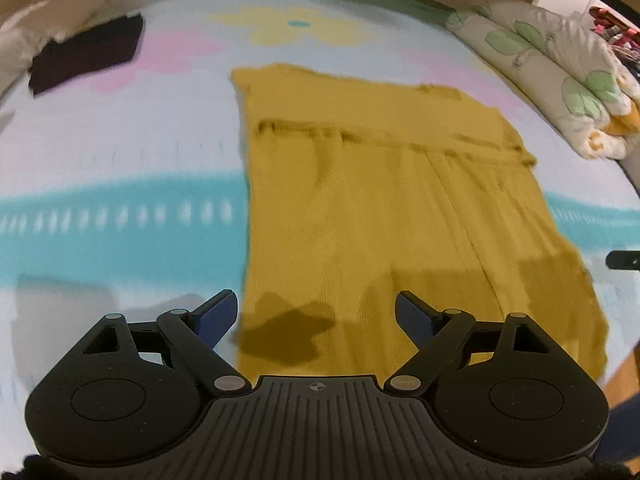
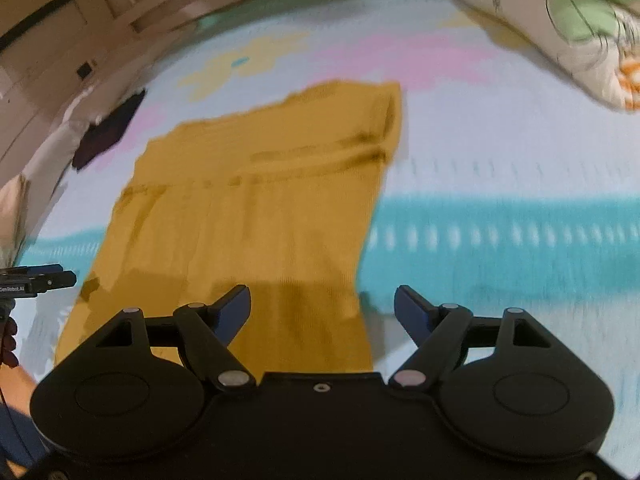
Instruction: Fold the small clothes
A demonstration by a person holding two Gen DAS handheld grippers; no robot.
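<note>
Left wrist view: a mustard knit garment point(image 1: 380, 208) lies spread flat on the patterned bed sheet point(image 1: 120, 160), its near hem just beyond both grippers.

It looks soft, light and limp, likely to sag and drag, so the near corners seem the best holds. The left gripper point(image 1: 316, 316) and right gripper point(image 2: 322, 308) hover wide open, holding nothing. A dark garment point(image 1: 88, 54) lies far left, a floral quilt point(image 1: 560, 68) far right.

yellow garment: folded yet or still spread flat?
Spread flat. The yellow garment lies open on the bed sheet, its edges exposed, no layer doubled over. Left gripper and right gripper are open above it.
</note>
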